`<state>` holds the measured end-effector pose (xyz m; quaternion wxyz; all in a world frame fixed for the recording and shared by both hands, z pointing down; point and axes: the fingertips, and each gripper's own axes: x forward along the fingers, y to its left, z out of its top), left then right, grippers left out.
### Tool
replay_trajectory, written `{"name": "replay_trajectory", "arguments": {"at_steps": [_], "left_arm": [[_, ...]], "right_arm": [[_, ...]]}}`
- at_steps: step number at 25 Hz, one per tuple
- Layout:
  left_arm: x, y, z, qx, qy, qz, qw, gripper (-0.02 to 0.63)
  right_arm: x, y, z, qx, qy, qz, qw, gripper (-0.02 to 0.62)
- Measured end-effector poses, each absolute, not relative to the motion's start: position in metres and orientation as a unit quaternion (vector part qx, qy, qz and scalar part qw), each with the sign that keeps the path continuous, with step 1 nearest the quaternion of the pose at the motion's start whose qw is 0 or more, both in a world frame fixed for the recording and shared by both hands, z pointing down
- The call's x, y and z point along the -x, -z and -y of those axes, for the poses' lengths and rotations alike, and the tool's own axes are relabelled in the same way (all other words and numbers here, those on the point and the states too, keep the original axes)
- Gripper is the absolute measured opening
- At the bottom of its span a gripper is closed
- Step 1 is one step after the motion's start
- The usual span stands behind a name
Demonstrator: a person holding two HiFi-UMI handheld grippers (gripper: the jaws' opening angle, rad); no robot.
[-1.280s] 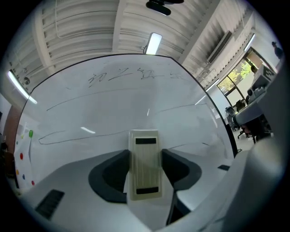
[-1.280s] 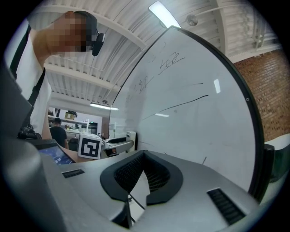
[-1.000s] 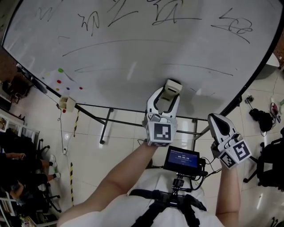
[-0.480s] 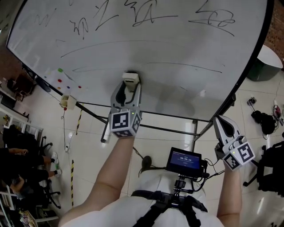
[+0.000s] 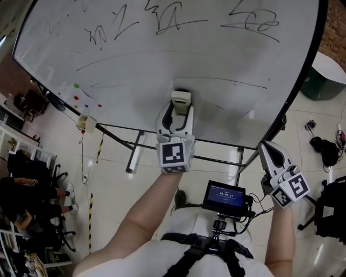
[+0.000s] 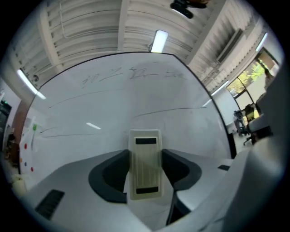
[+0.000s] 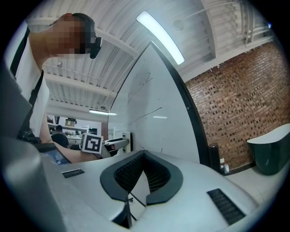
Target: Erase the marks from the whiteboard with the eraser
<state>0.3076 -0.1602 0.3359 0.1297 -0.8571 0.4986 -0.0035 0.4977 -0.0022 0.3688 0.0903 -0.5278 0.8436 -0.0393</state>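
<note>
The whiteboard point(image 5: 216, 54) fills the upper head view, with black scribbles point(image 5: 172, 16) along its top and thin long lines point(image 5: 227, 81) lower down. My left gripper point(image 5: 175, 112) is shut on a cream eraser point(image 5: 181, 100), whose far end sits at the board's lower middle, seemingly touching it. In the left gripper view the eraser point(image 6: 145, 167) stands upright between the dark pads point(image 6: 111, 174), with the board point(image 6: 136, 99) right behind it. My right gripper point(image 5: 268, 152) hangs at the lower right, off the board, shut and empty; its pads point(image 7: 156, 174) meet at the tips.
Coloured magnets point(image 5: 76, 86) dot the board's lower left, by a small box point(image 5: 86, 124). The board's stand legs point(image 5: 134, 151) cross the tiled floor. A small monitor point(image 5: 223, 196) sits at my chest. People sit at left point(image 5: 21, 189). A green bin point(image 5: 323, 81) and bags point(image 5: 324, 152) are at right.
The left gripper carried the eraser leftward along the board's lower part, then back right. The right gripper shifted a little early on, then stayed still.
</note>
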Motion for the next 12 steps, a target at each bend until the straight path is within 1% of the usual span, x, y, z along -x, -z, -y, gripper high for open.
{"name": "replay_trajectory", "arguments": {"at_steps": [2,5,10,12], "left_arm": [[-0.355,-0.337,0.137,0.876,0.022,-0.447,0.18,0.265],[-0.404,-0.34,0.112,0.891,0.027,-0.403,0.207,0.265],[-0.424,-0.348,0.103,0.89,0.025,-0.387,0.24,0.267],[-0.424,-0.36,0.104,0.896,0.037,-0.377,0.232,0.265]], "right_arm": [[-0.503,-0.37,-0.001,0.531,0.04,-0.841,0.092,0.018],[-0.513,-0.371,-0.008,0.539,0.041,-0.836,0.095,0.018],[-0.538,-0.374,-0.016,0.556,0.047,-0.824,0.103,0.018],[-0.543,-0.377,-0.017,0.558,0.052,-0.821,0.109,0.018]]}}
